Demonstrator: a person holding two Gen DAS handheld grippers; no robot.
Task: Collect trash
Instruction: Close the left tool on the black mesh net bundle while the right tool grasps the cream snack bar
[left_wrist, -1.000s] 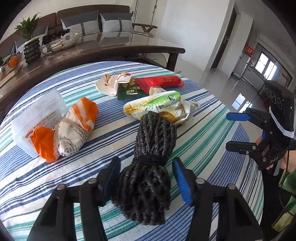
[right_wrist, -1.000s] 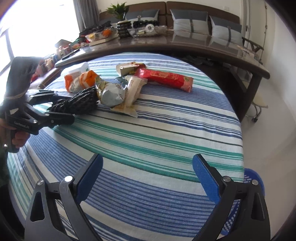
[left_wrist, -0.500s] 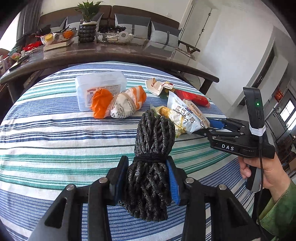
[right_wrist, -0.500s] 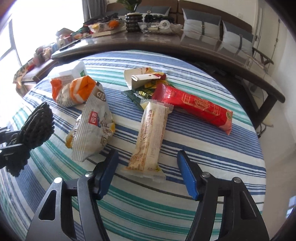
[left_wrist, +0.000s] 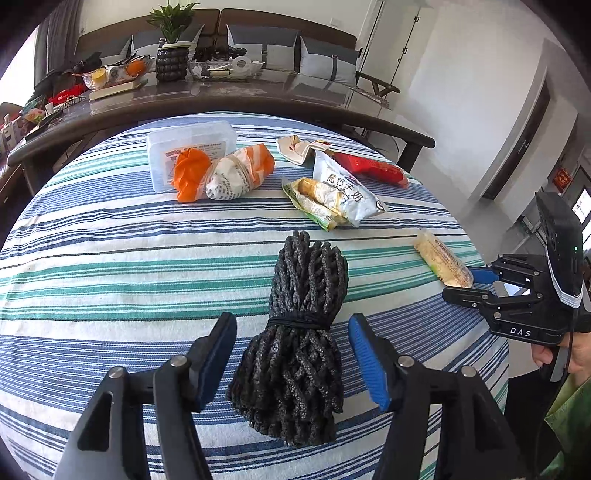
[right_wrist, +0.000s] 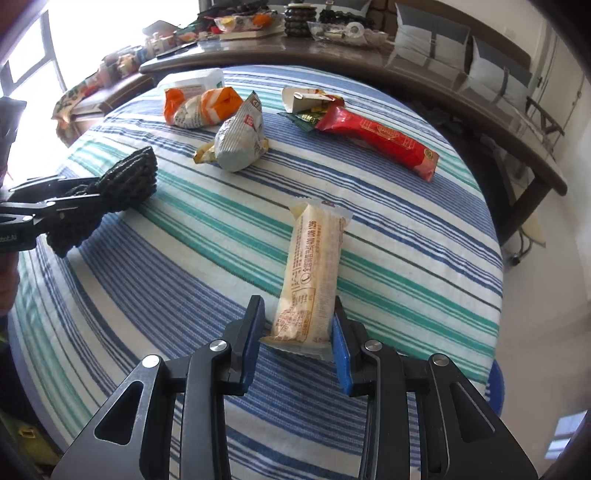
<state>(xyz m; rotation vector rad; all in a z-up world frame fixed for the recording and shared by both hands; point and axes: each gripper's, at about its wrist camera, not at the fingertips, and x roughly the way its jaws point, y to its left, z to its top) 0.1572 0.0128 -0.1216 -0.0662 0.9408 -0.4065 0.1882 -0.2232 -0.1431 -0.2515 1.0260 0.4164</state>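
The left tool (left_wrist: 291, 363) is opening; its blue pads stand clear on either side of the black rope bundle (left_wrist: 299, 339), which lies between them on the striped cloth of the round bench (left_wrist: 110, 266), near the front edge. The right tool (right_wrist: 297, 339) is closing on the near end of a long beige snack wrapper (right_wrist: 314, 273); the right pad touches it, and the left pad looks just shy of it. This wrapper lies toward the bench's right edge. Farther back lie a crumpled silver bag (right_wrist: 240, 144), an orange-and-white wrapper (right_wrist: 199, 107), a red packet (right_wrist: 376, 138) and a white plastic box (left_wrist: 188, 147) near the far edge.
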